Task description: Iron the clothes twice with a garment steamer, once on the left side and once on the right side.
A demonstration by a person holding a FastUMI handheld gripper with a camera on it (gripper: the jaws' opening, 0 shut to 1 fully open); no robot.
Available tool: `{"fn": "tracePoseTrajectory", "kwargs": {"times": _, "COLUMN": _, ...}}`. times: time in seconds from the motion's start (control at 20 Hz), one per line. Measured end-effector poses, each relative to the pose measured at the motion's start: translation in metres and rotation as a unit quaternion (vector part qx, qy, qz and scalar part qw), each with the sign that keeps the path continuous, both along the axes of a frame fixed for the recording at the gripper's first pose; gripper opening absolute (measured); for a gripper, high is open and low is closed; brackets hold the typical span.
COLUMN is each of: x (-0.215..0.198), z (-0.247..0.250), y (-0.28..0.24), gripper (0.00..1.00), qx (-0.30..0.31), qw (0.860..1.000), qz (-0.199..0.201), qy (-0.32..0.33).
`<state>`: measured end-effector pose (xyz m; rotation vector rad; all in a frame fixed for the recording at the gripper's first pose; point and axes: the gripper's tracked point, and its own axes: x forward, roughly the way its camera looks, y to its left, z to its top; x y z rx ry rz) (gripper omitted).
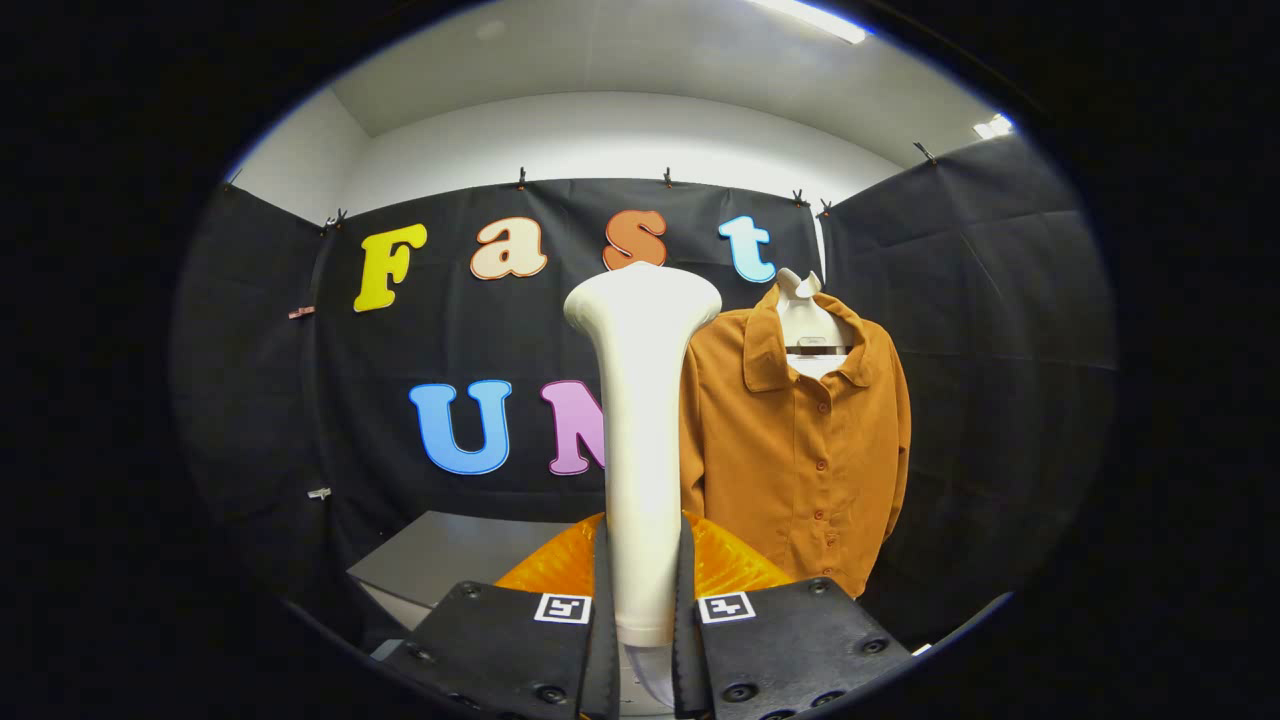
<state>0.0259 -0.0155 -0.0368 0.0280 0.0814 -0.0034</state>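
One steamer (641,420) clamped in gripper (640,610), one shirt (795,450) beyond

Tongs (640,625) — black plates, dark screws, square black-white marker atop each — ribbed inner pads.

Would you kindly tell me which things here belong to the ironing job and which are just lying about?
For the job:
- white steamer, upright, clamped between the fingers of the tool
- brown shirt, buttoned, hanging on a white hanger beyond the fingers

Lying about:
- orange object, just behind the steamer; what it is cannot be told
- grey table
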Motion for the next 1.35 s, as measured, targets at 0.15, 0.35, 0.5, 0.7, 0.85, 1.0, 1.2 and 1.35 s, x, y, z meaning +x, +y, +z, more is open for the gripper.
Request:
{"fn": "tracePoseTrajectory", "kwargs": {"times": 0.15, "x": -0.003, "z": 0.001, "y": 0.010, "gripper": 0.24, "qx": 0.000, "qw": 1.000, "qz": 0.009, "qy": -0.001}}
{"fn": "tracePoseTrajectory", "kwargs": {"times": 0.35, "x": -0.006, "z": 0.002, "y": 0.020, "gripper": 0.24, "qx": -0.003, "qw": 1.000, "qz": 0.019, "qy": -0.001}}
{"fn": "tracePoseTrajectory", "kwargs": {"times": 0.5, "x": -0.009, "z": 0.005, "y": 0.026, "gripper": 0.24, "qx": -0.003, "qw": 1.000, "qz": 0.024, "qy": -0.002}}
{"fn": "tracePoseTrajectory", "kwargs": {"times": 0.7, "x": -0.014, "z": 0.012, "y": 0.034, "gripper": 0.24, "qx": 0.003, "qw": 1.000, "qz": 0.030, "qy": -0.005}}
{"fn": "tracePoseTrajectory", "kwargs": {"times": 0.85, "x": -0.018, "z": 0.016, "y": 0.047, "gripper": 0.24, "qx": 0.006, "qw": 0.999, "qz": 0.044, "qy": -0.007}}
{"fn": "tracePoseTrajectory", "kwargs": {"times": 1.0, "x": -0.023, "z": 0.021, "y": 0.054, "gripper": 0.24, "qx": 0.005, "qw": 0.999, "qz": 0.048, "qy": -0.009}}
{"fn": "tracePoseTrajectory", "kwargs": {"times": 1.2, "x": -0.030, "z": 0.032, "y": 0.063, "gripper": 0.24, "qx": 0.009, "qw": 0.998, "qz": 0.053, "qy": -0.018}}
{"fn": "tracePoseTrajectory", "kwargs": {"times": 1.35, "x": -0.037, "z": 0.040, "y": 0.063, "gripper": 0.24, "qx": 0.010, "qw": 0.998, "qz": 0.058, "qy": -0.024}}
